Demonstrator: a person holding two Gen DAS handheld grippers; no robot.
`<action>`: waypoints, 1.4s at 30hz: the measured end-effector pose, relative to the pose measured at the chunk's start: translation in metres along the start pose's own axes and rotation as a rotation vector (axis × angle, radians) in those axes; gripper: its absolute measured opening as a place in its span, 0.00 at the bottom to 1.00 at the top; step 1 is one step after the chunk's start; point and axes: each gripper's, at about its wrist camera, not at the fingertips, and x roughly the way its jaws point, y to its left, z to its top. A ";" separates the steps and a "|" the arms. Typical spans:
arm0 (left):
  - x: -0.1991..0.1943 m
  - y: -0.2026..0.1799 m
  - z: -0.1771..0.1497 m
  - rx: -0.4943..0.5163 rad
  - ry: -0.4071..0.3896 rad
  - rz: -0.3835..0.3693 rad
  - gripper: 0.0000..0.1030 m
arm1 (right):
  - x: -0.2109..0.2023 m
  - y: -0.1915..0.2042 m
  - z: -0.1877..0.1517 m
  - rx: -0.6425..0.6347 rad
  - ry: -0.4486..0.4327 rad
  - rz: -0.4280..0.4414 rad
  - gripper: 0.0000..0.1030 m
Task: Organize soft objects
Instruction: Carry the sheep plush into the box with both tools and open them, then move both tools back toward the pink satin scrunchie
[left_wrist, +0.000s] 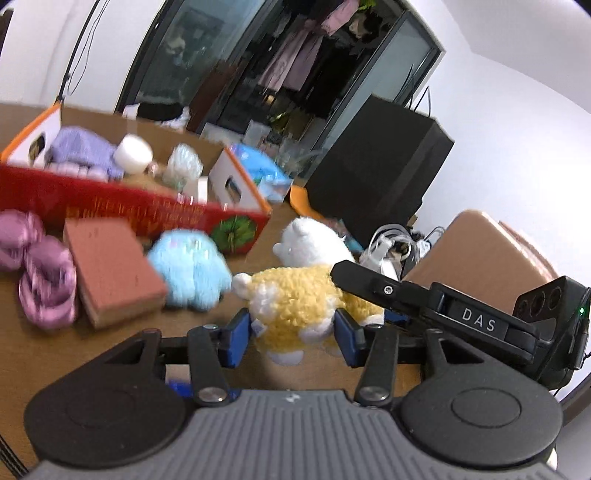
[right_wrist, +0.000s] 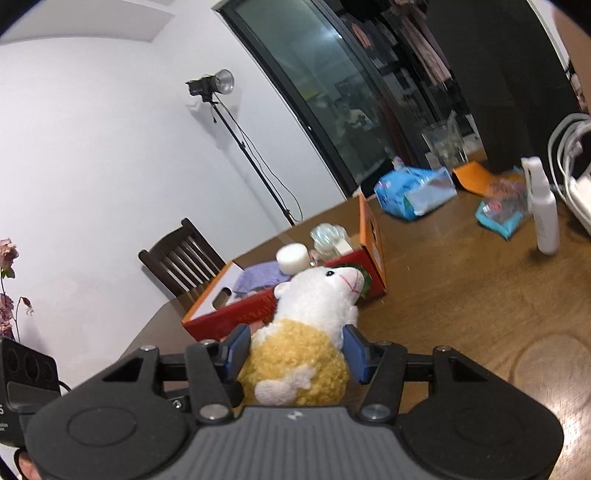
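**Sheep toy held over the brown desk, box next**

The brown desk (right_wrist: 461, 295) fills my view, cluttered and lit against a white wall. Nearest to me, the left tongs (left_wrist: 291, 332) grip the yellow rear of the sheep toy (left_wrist: 295, 299), blue pads pressed into the fleece on both sides. The right tongs (right_wrist: 295, 349) clamp the same sheep toy (right_wrist: 306, 332) nearer its white head, their pads sunk in too. So both tongs hold one toy, and it looks lifted clear of the desk.

Just beyond it lie a blue plush (left_wrist: 190, 267), a brown block (left_wrist: 110, 266) and pink yarn (left_wrist: 40, 273). Farther off stands the red box (left_wrist: 140, 206), already holding a purple cloth (left_wrist: 85, 151) and a white roll (left_wrist: 133, 153).

I judge this the carry step. Next I should bring the toy over the box's near wall, lower it into free space, then release both tongs.
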 end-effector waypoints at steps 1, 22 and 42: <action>0.001 0.001 0.010 0.003 -0.016 -0.002 0.48 | 0.004 0.003 0.009 -0.013 -0.010 0.004 0.52; 0.133 0.115 0.123 -0.103 0.118 0.017 0.47 | 0.197 -0.003 0.096 -0.190 0.117 -0.177 0.46; -0.012 0.061 0.114 0.116 -0.086 0.224 0.63 | 0.077 0.069 0.095 -0.387 0.006 -0.143 0.68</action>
